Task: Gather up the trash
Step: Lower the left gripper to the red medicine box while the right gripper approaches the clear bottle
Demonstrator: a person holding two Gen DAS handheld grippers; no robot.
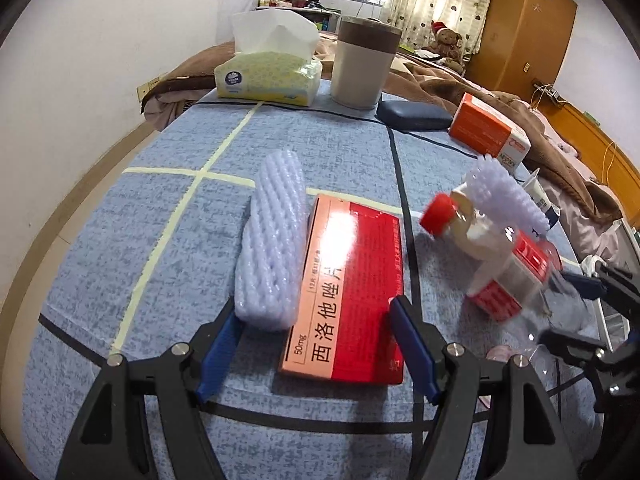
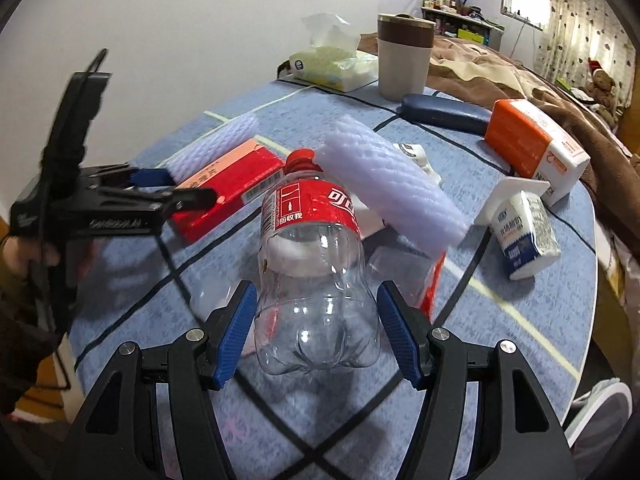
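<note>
desk lot: trash items and two tongs

left tongs (image 1: 316, 340): wide open, empty, straddling the near end of the red medicine box (image 1: 352, 296); foam sleeve (image 1: 272, 240) touching the box at 9 o'clock. right tongs (image 2: 316, 336): open around the base of the clear cola bottle (image 2: 316, 280), pads (image 2: 236, 336) not visibly pressing. blue checked desk (image 1: 120, 240) underneath.

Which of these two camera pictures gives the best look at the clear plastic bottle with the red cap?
The right wrist view: the bottle lies centred between the right gripper's open fingers, label and base sharp. In the left wrist view the bottle sits blurred at the right edge, partly behind white foam netting.
</note>
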